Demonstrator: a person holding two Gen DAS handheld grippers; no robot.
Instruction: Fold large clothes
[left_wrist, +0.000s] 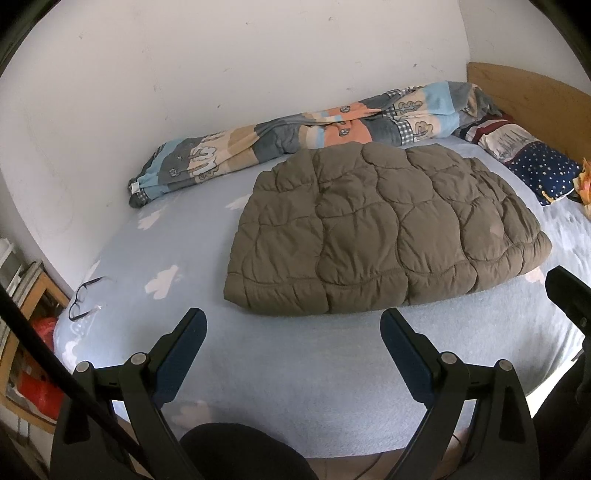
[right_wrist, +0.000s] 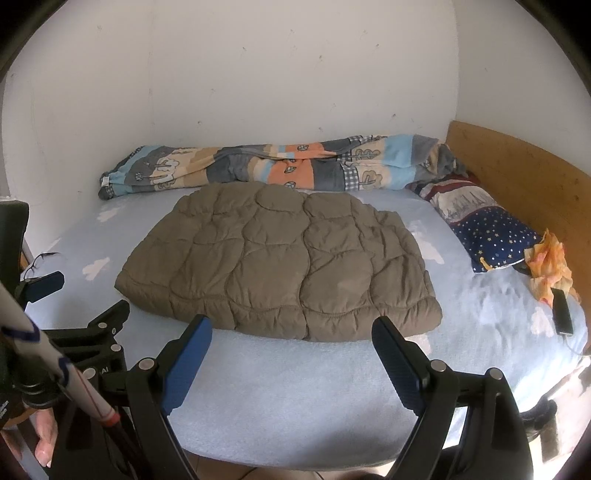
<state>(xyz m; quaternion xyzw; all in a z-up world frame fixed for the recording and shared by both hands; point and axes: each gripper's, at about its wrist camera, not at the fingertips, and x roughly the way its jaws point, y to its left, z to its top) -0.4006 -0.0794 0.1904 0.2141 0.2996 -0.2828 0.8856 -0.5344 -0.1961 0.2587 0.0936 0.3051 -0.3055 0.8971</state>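
Lying folded, jacket (right_wrist: 280, 258) leaves bare sheet (right_wrist: 295, 398) before open tongs (right_wrist: 291, 332).

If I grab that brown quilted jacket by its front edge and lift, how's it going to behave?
The brown quilted jacket looks puffy and soft, so it will probably sag and drape. Its padding suggests it is light for its bulk. The folded layers may slide apart on the blue sheet.

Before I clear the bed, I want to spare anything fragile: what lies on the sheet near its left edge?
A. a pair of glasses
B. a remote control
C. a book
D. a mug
A: a dark-framed pair of glasses lies on the light blue sheet, left of the brown quilted jacket.
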